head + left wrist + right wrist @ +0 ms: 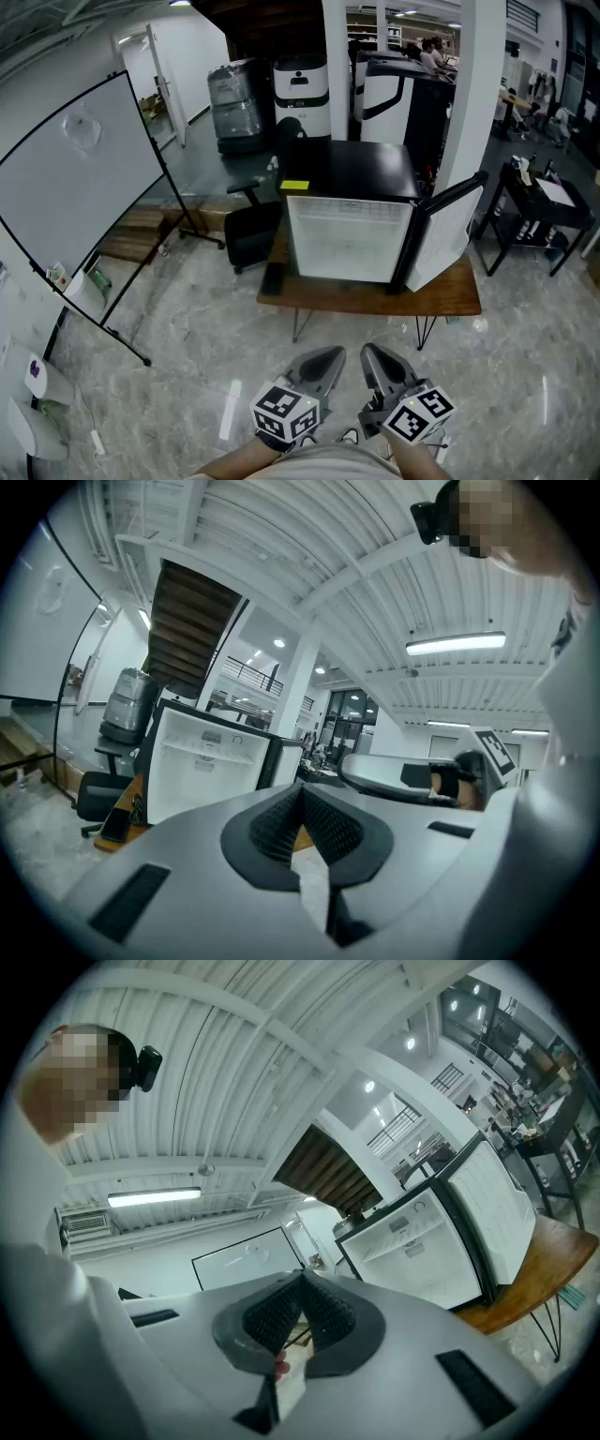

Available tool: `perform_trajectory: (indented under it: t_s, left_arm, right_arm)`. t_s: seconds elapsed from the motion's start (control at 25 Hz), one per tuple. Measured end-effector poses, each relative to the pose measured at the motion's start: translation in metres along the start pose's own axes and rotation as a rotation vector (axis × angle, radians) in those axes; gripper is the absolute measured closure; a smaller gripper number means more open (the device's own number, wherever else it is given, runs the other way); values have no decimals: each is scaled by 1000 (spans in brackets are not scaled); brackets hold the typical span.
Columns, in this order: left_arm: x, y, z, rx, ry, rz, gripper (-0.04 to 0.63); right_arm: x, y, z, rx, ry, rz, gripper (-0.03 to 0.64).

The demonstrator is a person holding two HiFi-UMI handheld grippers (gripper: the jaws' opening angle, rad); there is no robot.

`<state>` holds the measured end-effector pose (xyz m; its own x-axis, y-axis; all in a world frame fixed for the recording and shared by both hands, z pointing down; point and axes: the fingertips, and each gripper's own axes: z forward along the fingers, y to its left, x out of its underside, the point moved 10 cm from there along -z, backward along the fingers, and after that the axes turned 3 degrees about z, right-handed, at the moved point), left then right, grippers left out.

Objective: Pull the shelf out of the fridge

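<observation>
A small black fridge stands on a wooden table, its door swung open to the right. The white interior is washed out in the head view. A white shelf crosses the upper part of the interior in the left gripper view, and the shelf also shows in the right gripper view. Both grippers are held low, close to the person's body and well short of the table. My left gripper is shut with nothing between its pads. My right gripper is shut and empty too.
A whiteboard on a stand leans at the left. A black office chair sits beside the table's left end, and a dark phone lies on that end. A black side table stands at the right. A white pillar rises behind the fridge.
</observation>
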<state>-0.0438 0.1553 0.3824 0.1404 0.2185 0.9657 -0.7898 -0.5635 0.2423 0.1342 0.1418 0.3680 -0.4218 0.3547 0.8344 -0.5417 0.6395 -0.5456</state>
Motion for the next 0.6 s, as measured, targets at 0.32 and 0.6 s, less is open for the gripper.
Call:
perform_trajectory:
  t_s: [0.32,0.6]
  left_arm:
    - [4,-6,10,-3,10,1,589]
    - [6,-11,21,-29,16,-6,589]
  right_arm:
    - [-3,-11,-5,-5,4,8,597]
    - [-7,-25,-10,-31,1,47,597]
